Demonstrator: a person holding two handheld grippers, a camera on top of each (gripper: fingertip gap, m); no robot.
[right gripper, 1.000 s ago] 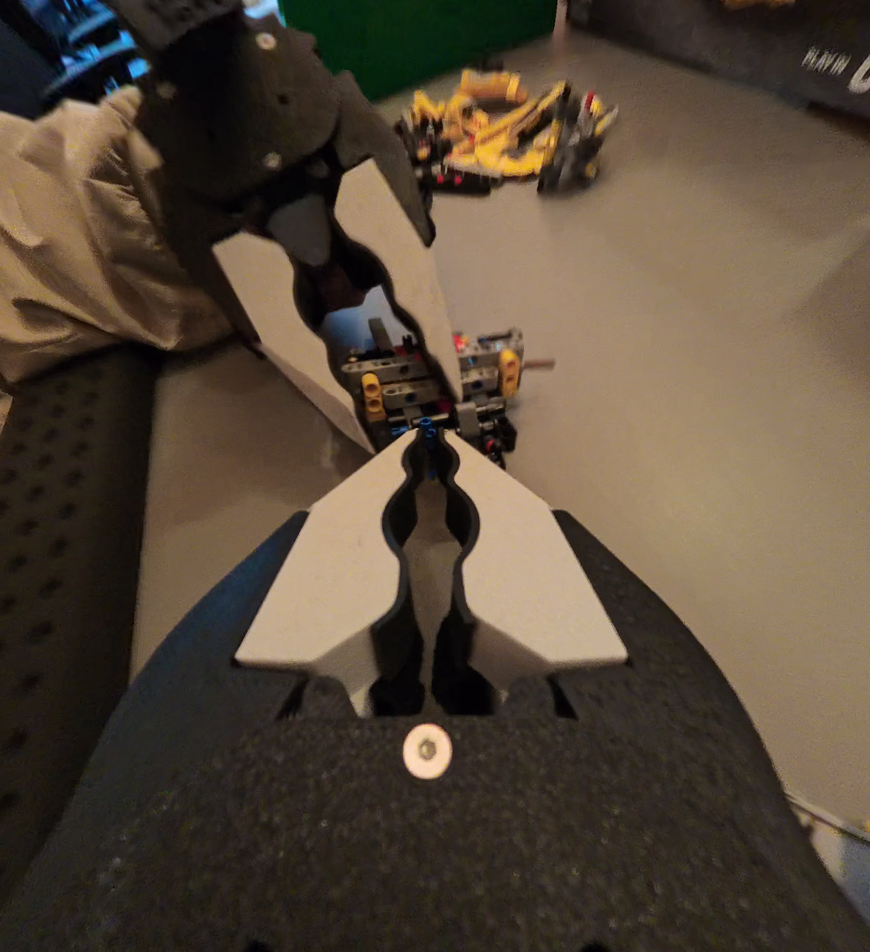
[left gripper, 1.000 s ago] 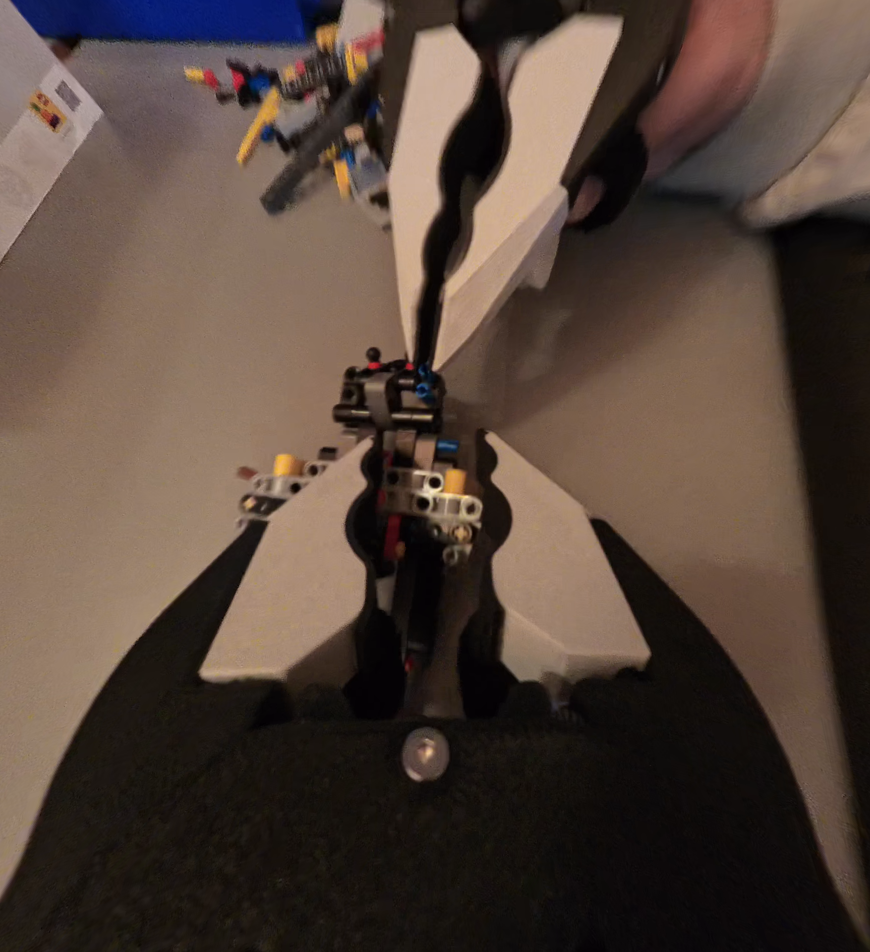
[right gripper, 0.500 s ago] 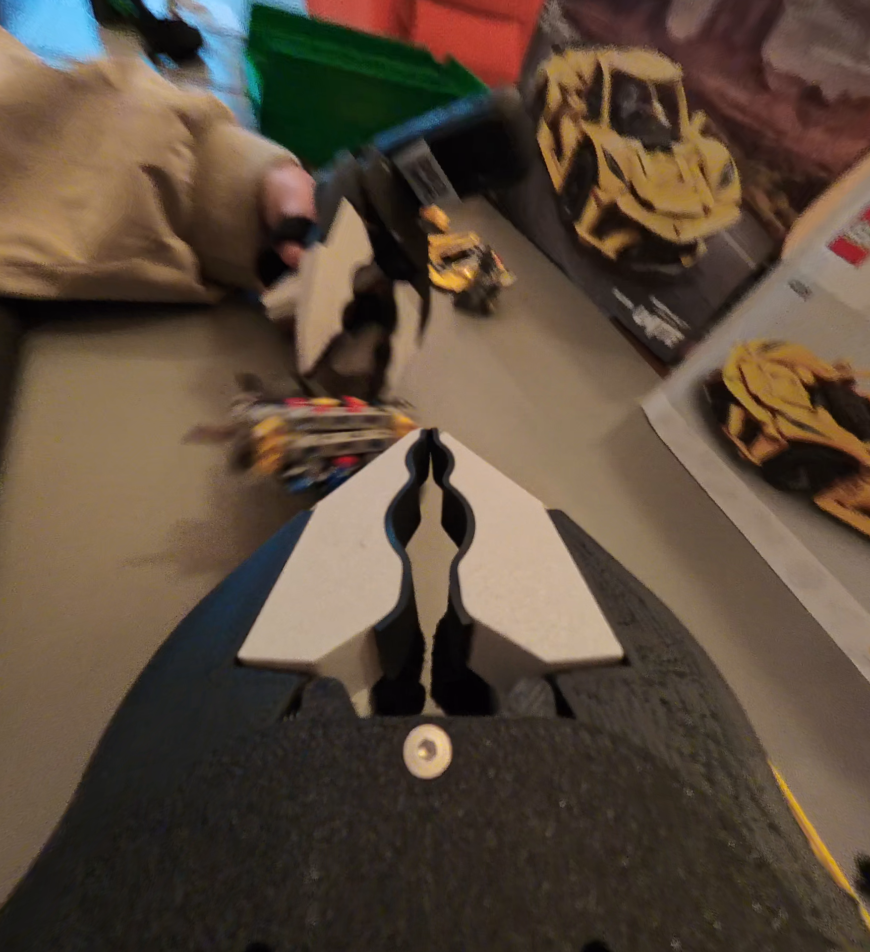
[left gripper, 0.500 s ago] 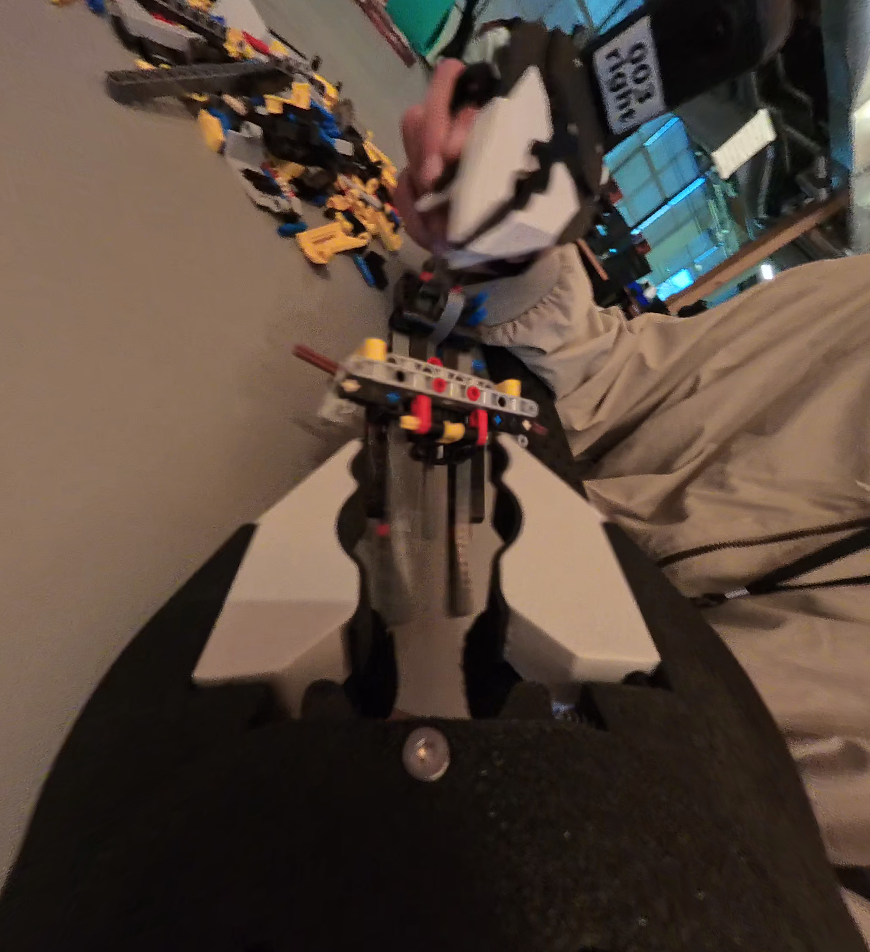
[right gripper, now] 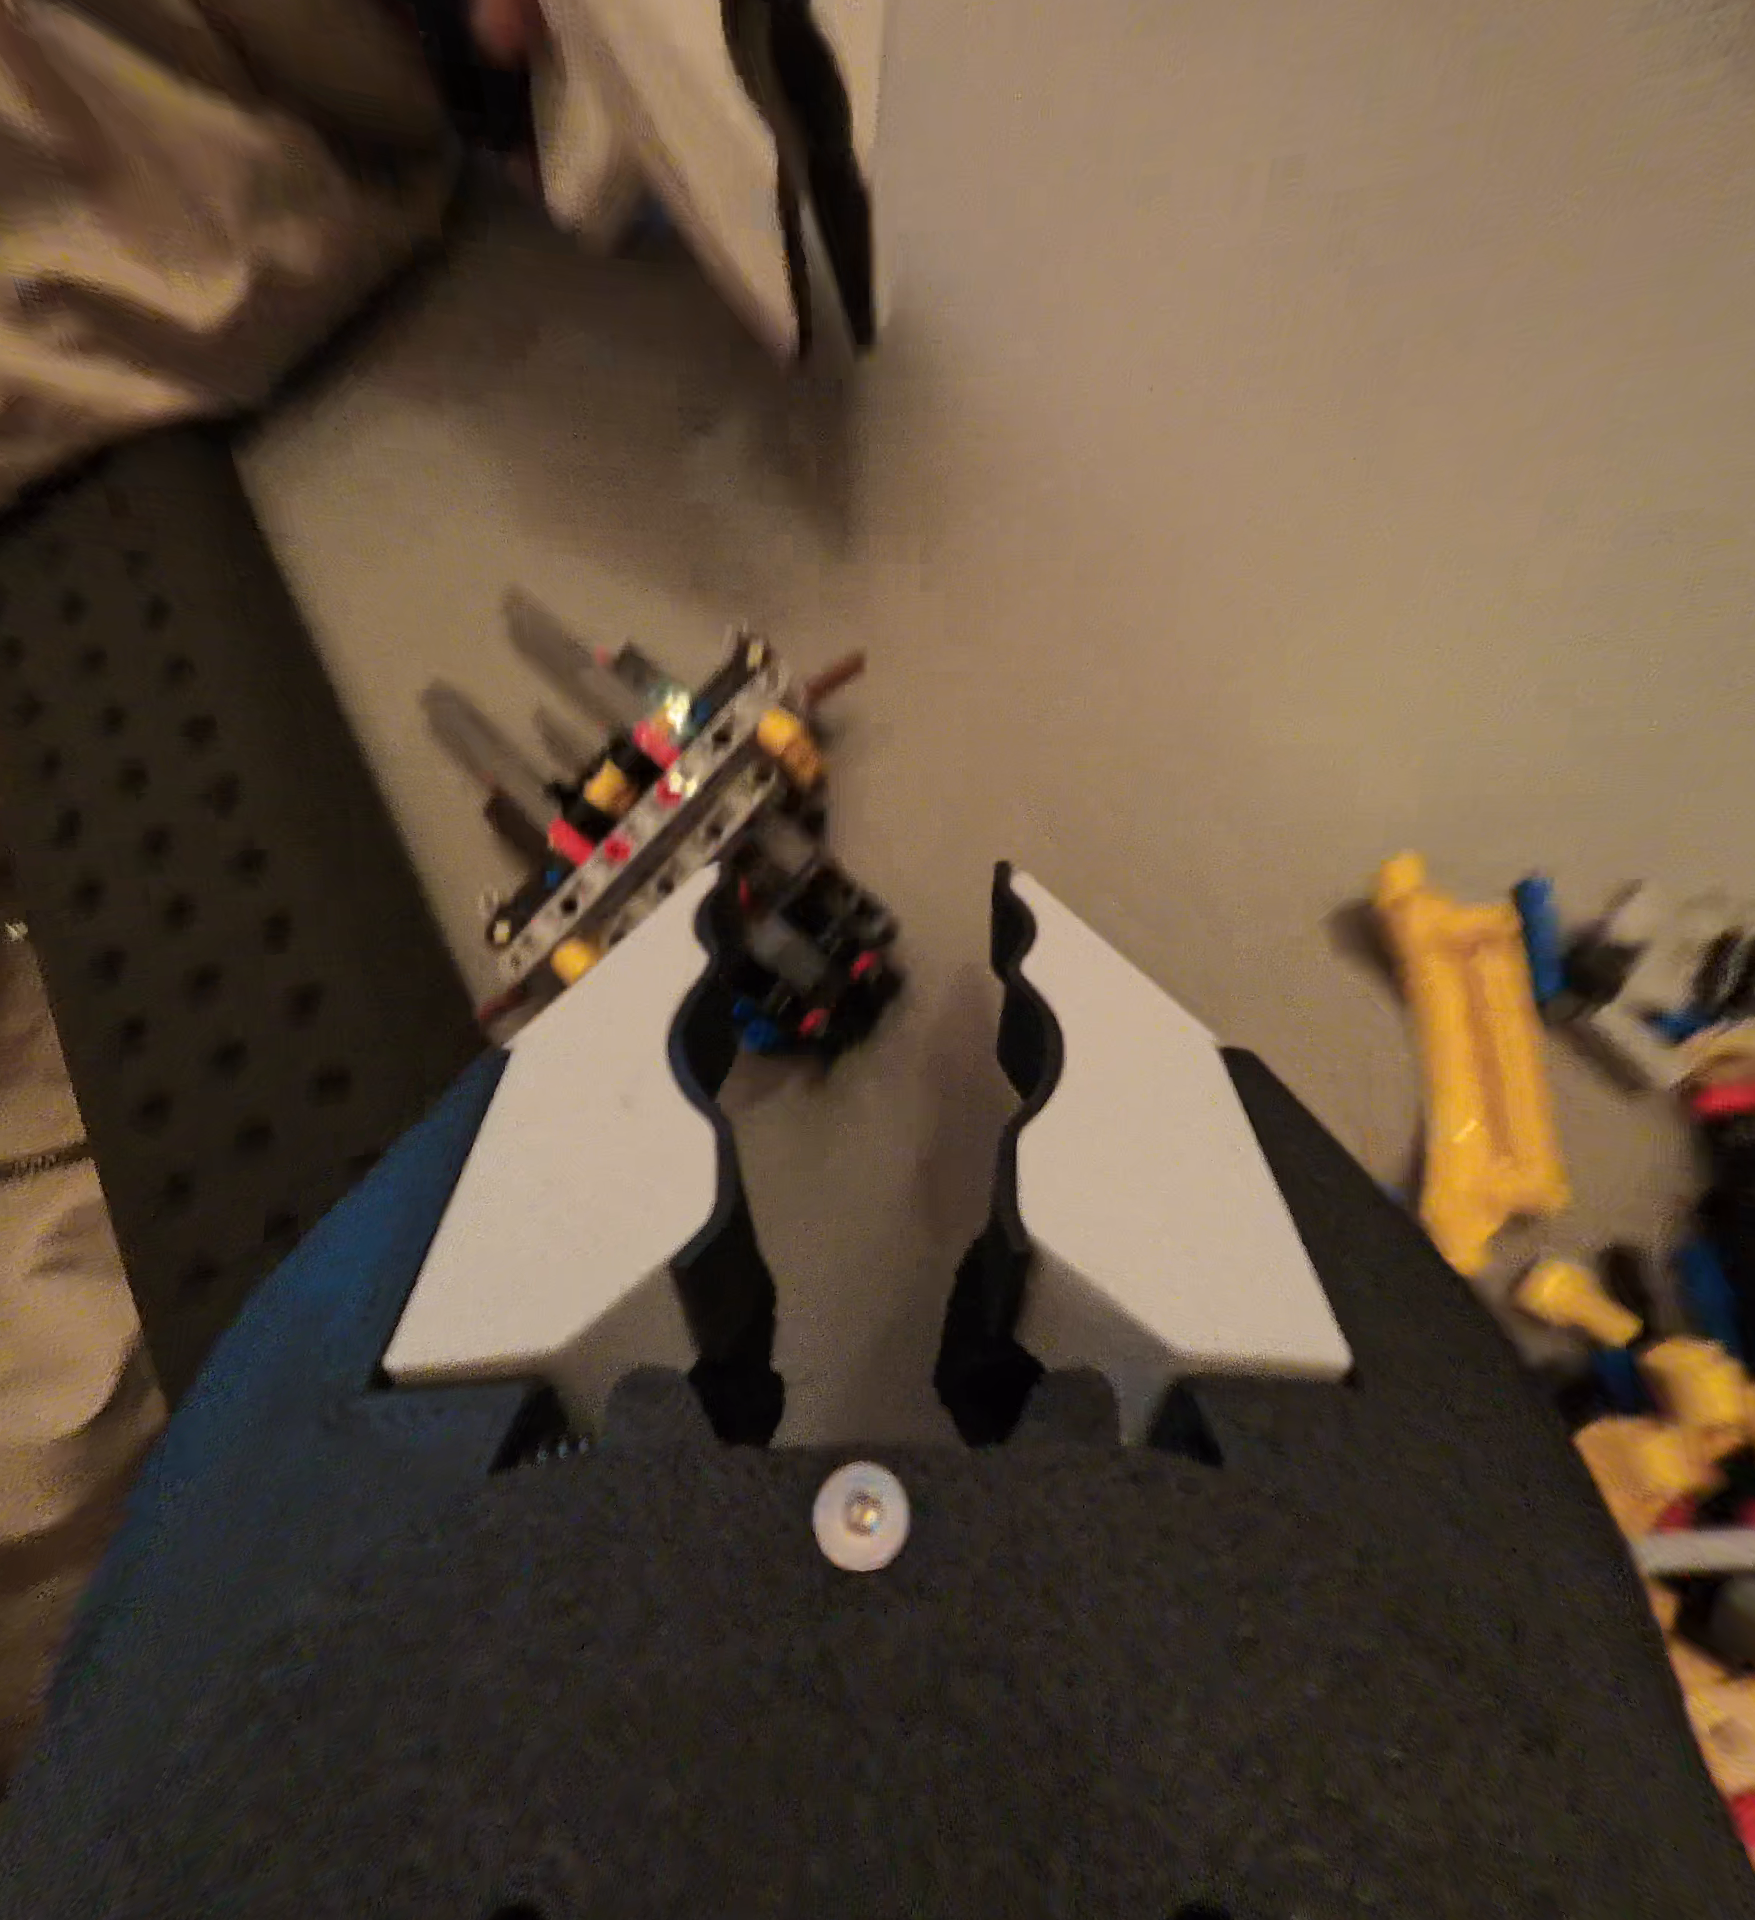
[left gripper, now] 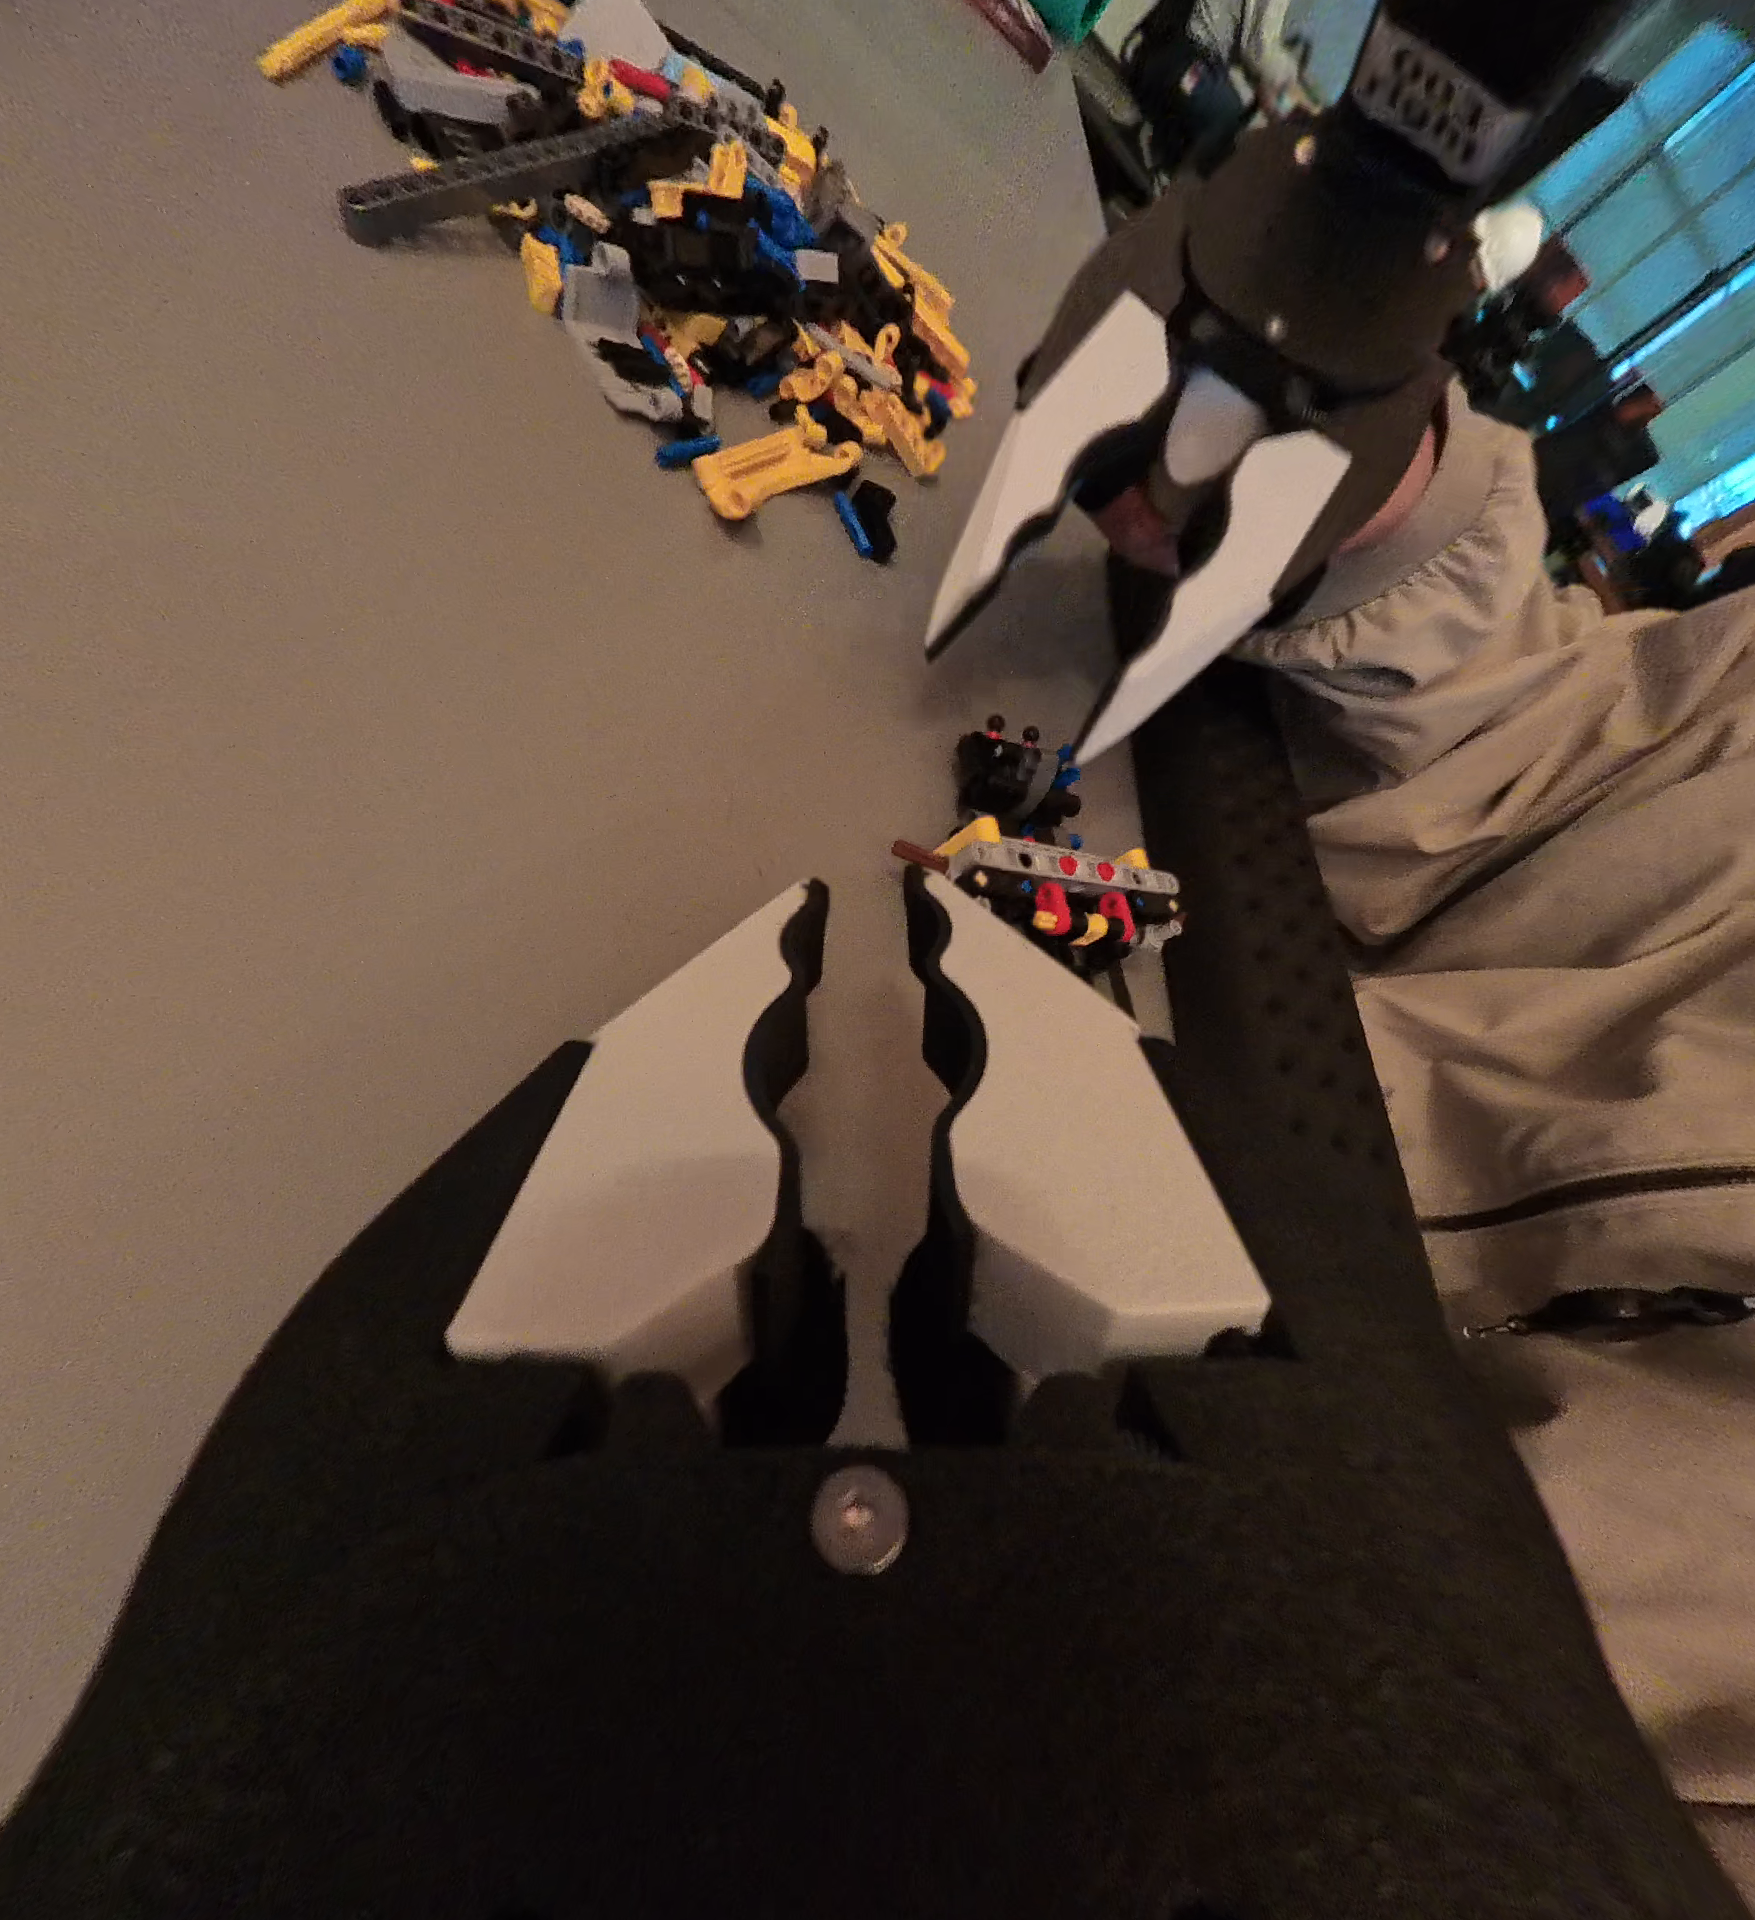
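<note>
A small brick assembly [left gripper: 1060,883] of grey beams with red, yellow, blue and black pins lies on the grey table [left gripper: 333,727] near its right edge. My left gripper [left gripper: 865,885] is open a little and empty, its tips just left of the assembly. My right gripper [left gripper: 1008,698] hangs open just beyond the assembly, one fingertip close to its black end. In the right wrist view, my right gripper [right gripper: 857,878] is open and empty over the assembly [right gripper: 665,821]. The left gripper [right gripper: 800,208] shows blurred at the top.
A pile of loose yellow, black, blue and grey pieces [left gripper: 727,270] lies farther back on the table; it also shows in the right wrist view [right gripper: 1683,1247]. A black perforated strip [left gripper: 1257,935] runs along the table edge. A person's beige jacket [left gripper: 1579,935] lies beyond it. Across from one pair of fingers to the other is roughly 11 centimetres.
My left gripper has let go of the assembly, which now lies on the table. My right gripper has opened from shut. Both views have swung.
</note>
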